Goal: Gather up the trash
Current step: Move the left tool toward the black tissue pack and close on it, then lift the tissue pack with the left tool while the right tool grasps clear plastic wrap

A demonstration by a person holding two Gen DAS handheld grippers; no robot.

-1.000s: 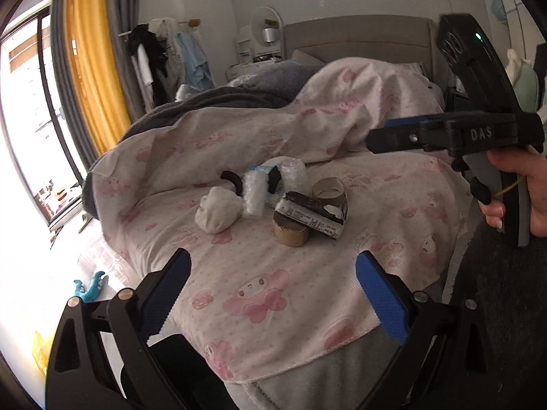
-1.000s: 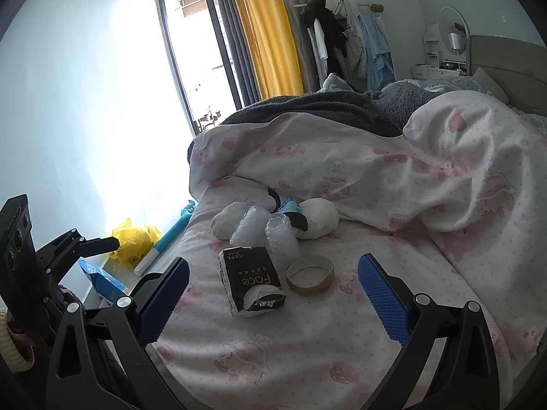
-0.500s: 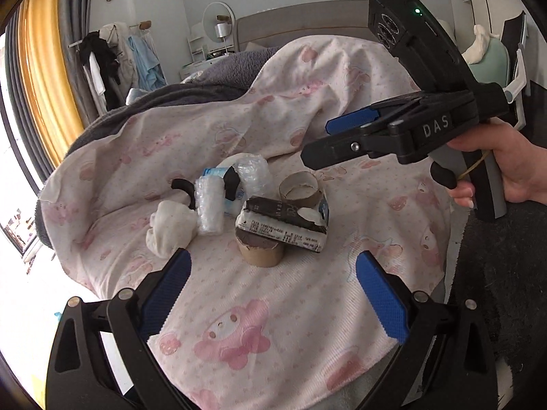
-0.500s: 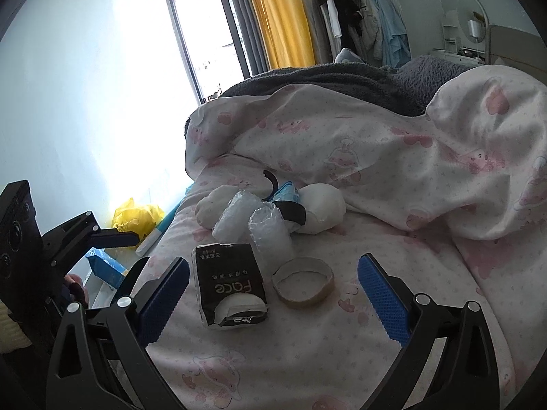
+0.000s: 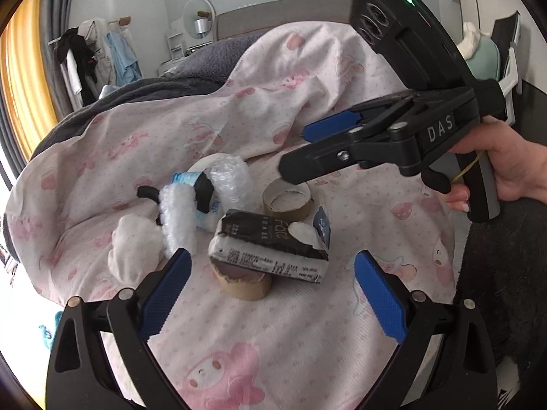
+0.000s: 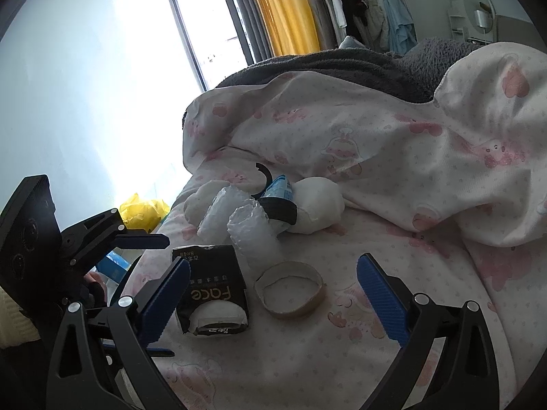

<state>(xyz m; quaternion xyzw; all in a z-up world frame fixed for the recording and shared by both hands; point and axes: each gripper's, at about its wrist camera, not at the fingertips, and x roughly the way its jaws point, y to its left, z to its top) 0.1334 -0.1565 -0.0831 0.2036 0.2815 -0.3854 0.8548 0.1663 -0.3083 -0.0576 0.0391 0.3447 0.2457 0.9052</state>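
A: Left claw [image 5: 270, 290] spread, right claw [image 6: 273, 294] spread. Tissue pack [image 5: 270, 246] lies on a cardboard roll [image 5: 244, 282], seen only from the left wrist.
B: Right wrist adds a yellow bag [image 6: 143, 210] on the floor beside the bed [image 6: 376, 324].

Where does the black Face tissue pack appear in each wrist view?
Left wrist: black tissue pack sits centre, lying partly on a cardboard tube, between the left tongs.
Right wrist: the pack is lower left of centre, beside the left blue finger.
Shared landmark: the open cardboard ring next to it.
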